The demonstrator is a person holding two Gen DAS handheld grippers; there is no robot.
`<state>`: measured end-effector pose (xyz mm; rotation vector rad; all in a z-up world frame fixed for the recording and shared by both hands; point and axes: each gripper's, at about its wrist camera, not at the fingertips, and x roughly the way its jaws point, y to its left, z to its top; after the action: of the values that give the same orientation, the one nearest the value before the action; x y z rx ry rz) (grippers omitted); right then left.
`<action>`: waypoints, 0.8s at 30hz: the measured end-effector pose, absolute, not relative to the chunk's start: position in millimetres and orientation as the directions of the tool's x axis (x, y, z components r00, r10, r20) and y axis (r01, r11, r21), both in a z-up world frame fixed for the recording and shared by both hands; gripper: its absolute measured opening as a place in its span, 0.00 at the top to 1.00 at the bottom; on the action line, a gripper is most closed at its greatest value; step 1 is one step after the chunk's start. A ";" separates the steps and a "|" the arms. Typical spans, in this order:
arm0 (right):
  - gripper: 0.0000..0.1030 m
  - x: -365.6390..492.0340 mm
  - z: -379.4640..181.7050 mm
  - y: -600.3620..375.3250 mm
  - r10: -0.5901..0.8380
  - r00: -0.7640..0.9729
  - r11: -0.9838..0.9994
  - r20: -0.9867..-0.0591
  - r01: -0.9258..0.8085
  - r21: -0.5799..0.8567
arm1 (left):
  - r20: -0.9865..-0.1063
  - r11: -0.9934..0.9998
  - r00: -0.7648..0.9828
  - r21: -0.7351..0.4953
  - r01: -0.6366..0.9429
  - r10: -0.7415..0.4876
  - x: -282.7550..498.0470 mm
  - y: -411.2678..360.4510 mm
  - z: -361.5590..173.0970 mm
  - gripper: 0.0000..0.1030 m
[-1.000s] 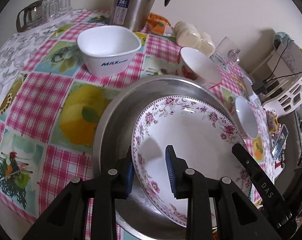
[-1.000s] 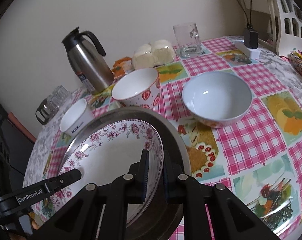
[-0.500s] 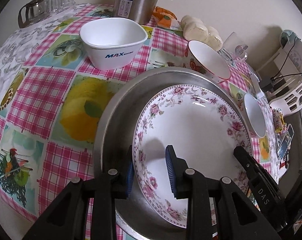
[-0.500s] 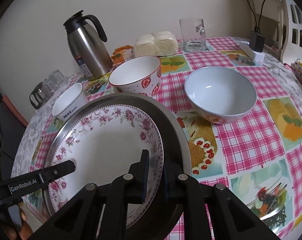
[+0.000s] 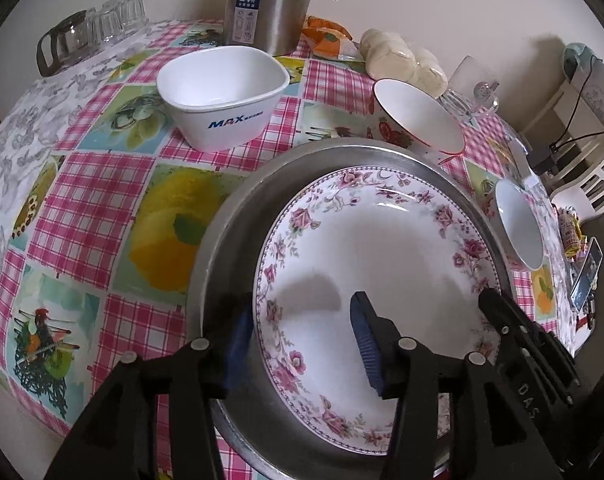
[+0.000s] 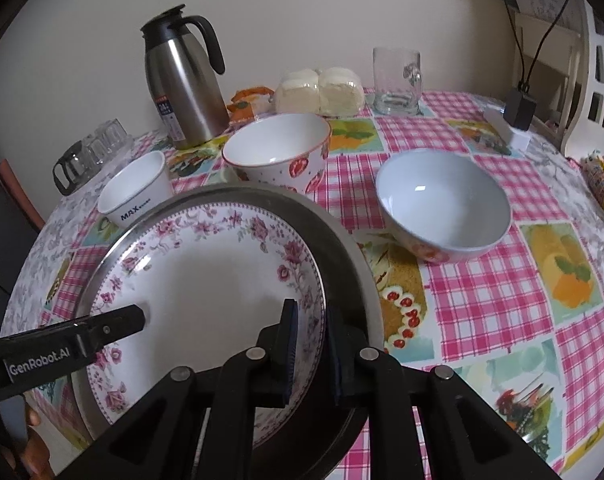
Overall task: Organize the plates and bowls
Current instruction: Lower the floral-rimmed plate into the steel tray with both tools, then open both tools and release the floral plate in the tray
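3 bowls (image 6: 442,208), 1 floral plate (image 5: 382,248), 1 steel tray (image 5: 230,240)

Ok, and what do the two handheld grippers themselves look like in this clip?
Both are matte black plastic, with angular linkage arms joined by silver rivets and ribbed blue pads on the fingers. The left gripper carries white "GenRobot.AI" lettering on its side; the right gripper shows "DAS". No cables or sleeves are visible.

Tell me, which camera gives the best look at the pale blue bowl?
The right wrist view: the pale blue bowl sits whole and near the middle, its inside fully open to the camera. In the left wrist view the same bowl is squeezed edge-on at the right, behind the metal tray's rim.
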<state>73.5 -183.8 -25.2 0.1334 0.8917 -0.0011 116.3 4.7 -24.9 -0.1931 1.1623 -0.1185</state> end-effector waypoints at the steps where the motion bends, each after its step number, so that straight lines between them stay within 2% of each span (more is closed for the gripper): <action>1: 0.84 73.0 -23.4 -183.2 0.051 0.633 0.992 -0.772 0.054 0.111 | -0.899 0.977 0.393 -0.212 -0.009 -0.191 116.4 4.6 -24.7 0.51; 7: 0.84 69.1 -10.3 -178.3 0.026 0.666 0.997 -0.745 0.037 0.068 | -0.897 0.979 0.403 -0.203 -0.003 -0.185 111.3 5.7 -10.4 0.49; 8: 0.82 67.9 -5.9 -177.0 0.023 0.677 0.998 -0.736 0.032 0.062 | -0.887 0.976 0.416 -0.217 0.001 -0.198 109.6 6.9 -3.5 0.44; 10: 0.65 65.5 1.3 -175.4 0.025 0.693 0.998 -0.720 0.021 0.055 | -0.867 0.972 0.453 -0.234 -0.001 -0.208 105.9 11.4 8.0 0.35; 11: 0.46 63.7 5.7 -174.5 0.019 0.706 0.999 -0.708 0.020 0.046 | -0.858 0.972 0.472 -0.235 -0.013 -0.202 105.1 14.8 13.0 0.28; 12: 0.33 62.1 8.6 -173.9 0.012 0.715 0.999 -0.699 0.022 0.039 | -0.853 0.972 0.486 -0.234 -0.027 -0.192 105.0 18.0 16.1 0.24; 13: 0.30 60.7 11.1 -173.0 0.003 0.724 0.999 -0.690 0.027 0.033 | -0.849 0.973 0.497 -0.229 -0.039 -0.180 105.7 21.4 17.6 0.20; 16: 0.23 61.3 11.9 -174.1 0.002 0.721 0.999 -0.693 0.028 0.032 | -0.856 0.975 0.497 -0.207 -0.078 -0.142 111.3 29.9 16.0 0.19; 19: 0.15 63.8 7.3 -174.0 0.012 0.706 0.999 -0.708 0.016 0.033 | -0.854 0.968 0.496 -0.232 -0.093 -0.157 110.6 37.6 14.9 0.18; 21: 0.04 64.0 6.3 -173.3 0.013 0.705 0.999 -0.709 0.012 0.030 | -0.845 0.970 0.517 -0.222 -0.100 -0.140 110.6 40.6 16.9 0.11; 22: 0.00 63.1 6.4 -173.3 0.013 0.708 0.999 -0.706 0.011 0.030 | -0.839 0.972 0.530 -0.211 -0.103 -0.125 110.6 42.1 18.1 0.03; 24: 0.00 61.9 7.3 -173.7 0.013 0.717 1.000 -0.697 0.009 0.028 | -0.815 0.979 0.574 -0.171 -0.114 -0.076 109.7 43.7 22.7 0.00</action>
<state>61.9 -173.7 7.3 0.0304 0.7707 0.0019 109.7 43.7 22.7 -0.2135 0.9613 0.0224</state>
